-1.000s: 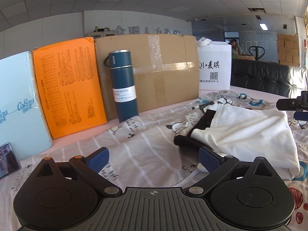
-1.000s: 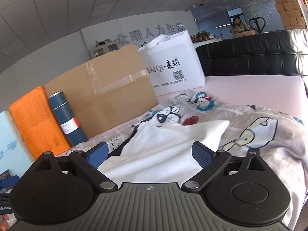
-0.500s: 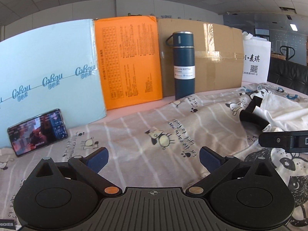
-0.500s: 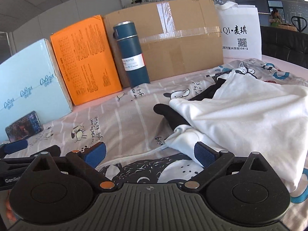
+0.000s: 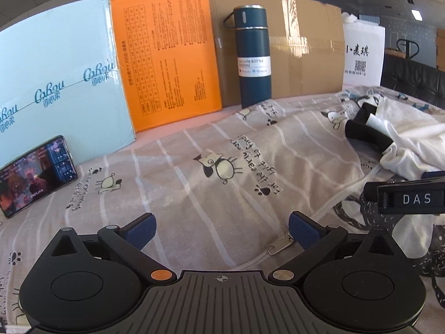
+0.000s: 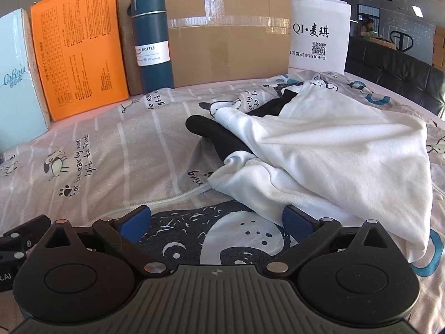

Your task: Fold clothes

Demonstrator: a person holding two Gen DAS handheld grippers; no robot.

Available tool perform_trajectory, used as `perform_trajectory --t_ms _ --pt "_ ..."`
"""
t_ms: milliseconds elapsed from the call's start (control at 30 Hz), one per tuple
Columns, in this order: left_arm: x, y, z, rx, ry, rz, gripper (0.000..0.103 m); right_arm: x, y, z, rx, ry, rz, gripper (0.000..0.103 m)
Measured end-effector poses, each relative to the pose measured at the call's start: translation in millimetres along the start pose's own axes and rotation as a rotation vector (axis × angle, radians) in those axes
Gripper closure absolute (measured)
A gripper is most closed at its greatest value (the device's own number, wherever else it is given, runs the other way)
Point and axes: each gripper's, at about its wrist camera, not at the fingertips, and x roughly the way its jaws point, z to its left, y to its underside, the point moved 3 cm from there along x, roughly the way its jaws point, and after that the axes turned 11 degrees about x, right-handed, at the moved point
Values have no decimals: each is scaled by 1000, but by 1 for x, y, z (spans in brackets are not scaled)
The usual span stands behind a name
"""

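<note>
A white garment with black sleeves [image 6: 328,153] lies crumpled on a grey cartoon-print sheet [image 6: 116,150]; it also shows at the right of the left wrist view [image 5: 400,133]. My right gripper [image 6: 217,222] is open and empty, low over the sheet at the garment's near edge. My left gripper [image 5: 221,229] is open and empty over bare sheet [image 5: 222,167], left of the garment, with a zipper pull [image 5: 278,246] by its right finger. The right gripper's finger [image 5: 403,197] reaches into the left wrist view.
At the back stand a light blue box [image 5: 55,83], an orange box [image 5: 167,55], a blue vacuum bottle [image 5: 253,55], a cardboard box [image 5: 306,47] and a white bag [image 5: 364,53]. A phone [image 5: 33,175] leans against the blue box. A black sofa [image 6: 395,75] is at the right.
Both grippers have swung left and tipped down toward the sheet. The left one moved off the garment to bare sheet. Both stay open.
</note>
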Motion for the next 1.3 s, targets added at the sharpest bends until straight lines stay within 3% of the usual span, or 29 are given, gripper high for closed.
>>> perform_trajectory --t_ms 233,467,633,1300 --pt "3 1 -3 25 -5 17 0 3 5 5 -50 42 5 0" --pt "13 8 22 -165 178 33 0 4 4 4 -53 43 8 0" --pt "14 5 8 -84 123 59 0 4 4 5 -53 45 9 0" --pt "15 6 12 -103 138 58 0 4 4 5 -54 43 8 0"
